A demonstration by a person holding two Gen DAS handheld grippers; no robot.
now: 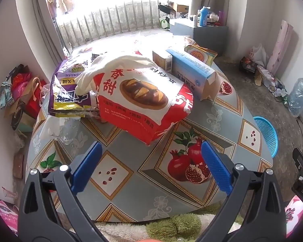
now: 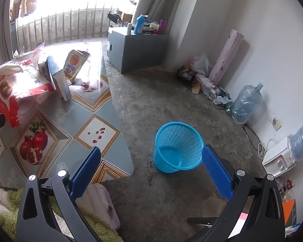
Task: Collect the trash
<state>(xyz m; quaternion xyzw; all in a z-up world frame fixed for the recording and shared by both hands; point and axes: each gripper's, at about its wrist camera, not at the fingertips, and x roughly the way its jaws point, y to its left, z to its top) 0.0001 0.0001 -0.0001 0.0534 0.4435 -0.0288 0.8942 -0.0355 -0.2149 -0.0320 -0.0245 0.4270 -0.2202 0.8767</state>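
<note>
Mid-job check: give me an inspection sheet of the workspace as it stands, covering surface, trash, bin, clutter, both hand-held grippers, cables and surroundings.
Surface: table under a pomegranate-print cloth; near part bare.
Job's things: red-and-white bread bag, purple wrapper, blue-and-white carton, small box, orange pouch, clear plastic, all on the table.
Bin: blue mesh basket upright on the floor beside the table, empty.
Clutter: bags on the floor left of the table.
Grippers: left hand-held gripper open, over the table, empty; right hand-held gripper open, empty, above the floor near the basket.
Cables: black cord along the right wall.
Surroundings: grey cabinet, water jug, railing at the window.
</note>
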